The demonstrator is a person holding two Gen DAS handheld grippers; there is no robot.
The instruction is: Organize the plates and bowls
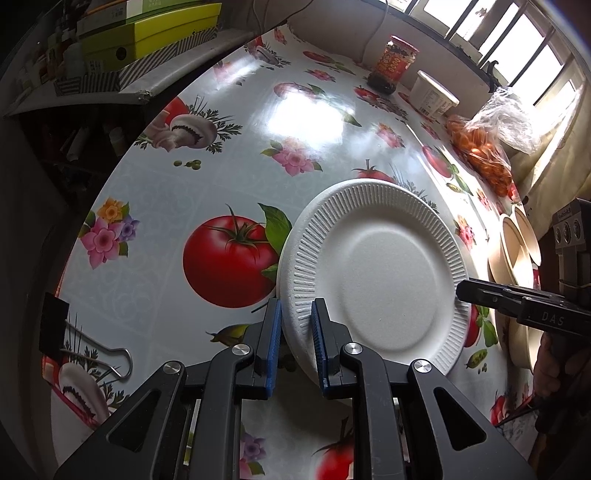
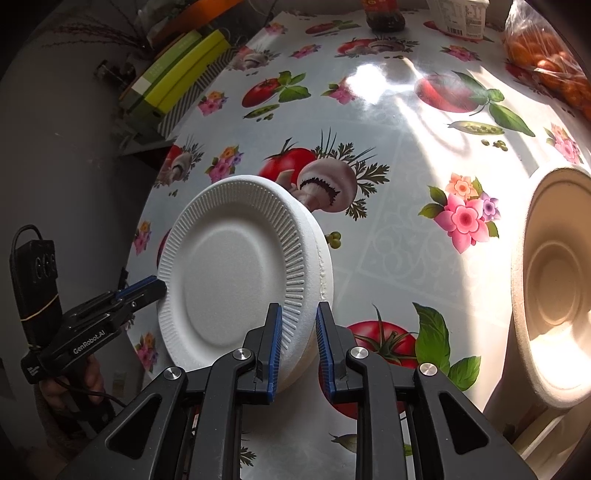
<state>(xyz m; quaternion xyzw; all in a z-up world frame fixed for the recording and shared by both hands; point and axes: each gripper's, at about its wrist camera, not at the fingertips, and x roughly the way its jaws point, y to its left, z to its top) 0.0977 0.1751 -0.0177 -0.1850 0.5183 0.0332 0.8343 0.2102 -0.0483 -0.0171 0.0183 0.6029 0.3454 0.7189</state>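
Observation:
A small stack of white foam plates (image 1: 384, 273) (image 2: 229, 273) with ribbed rims is held tilted over the flowered tablecloth (image 1: 229, 140). My left gripper (image 1: 297, 306) is shut on its near-left rim, blue pads on both faces. My right gripper (image 2: 299, 310) is shut on the opposite rim. Each gripper shows in the other's view: the right gripper (image 1: 461, 290) at the plates' right edge, the left gripper (image 2: 159, 286) at their left edge. Beige bowls (image 1: 517, 243) (image 2: 554, 288) stand nested at the table's right side.
A sauce jar (image 1: 393, 62), a white tub (image 1: 432, 96) and a bag of orange fruit (image 1: 484, 155) line the far edge by the window. Yellow-green boxes (image 1: 147, 33) sit on a shelf at left. A binder clip (image 1: 55, 328) grips the tablecloth's left edge.

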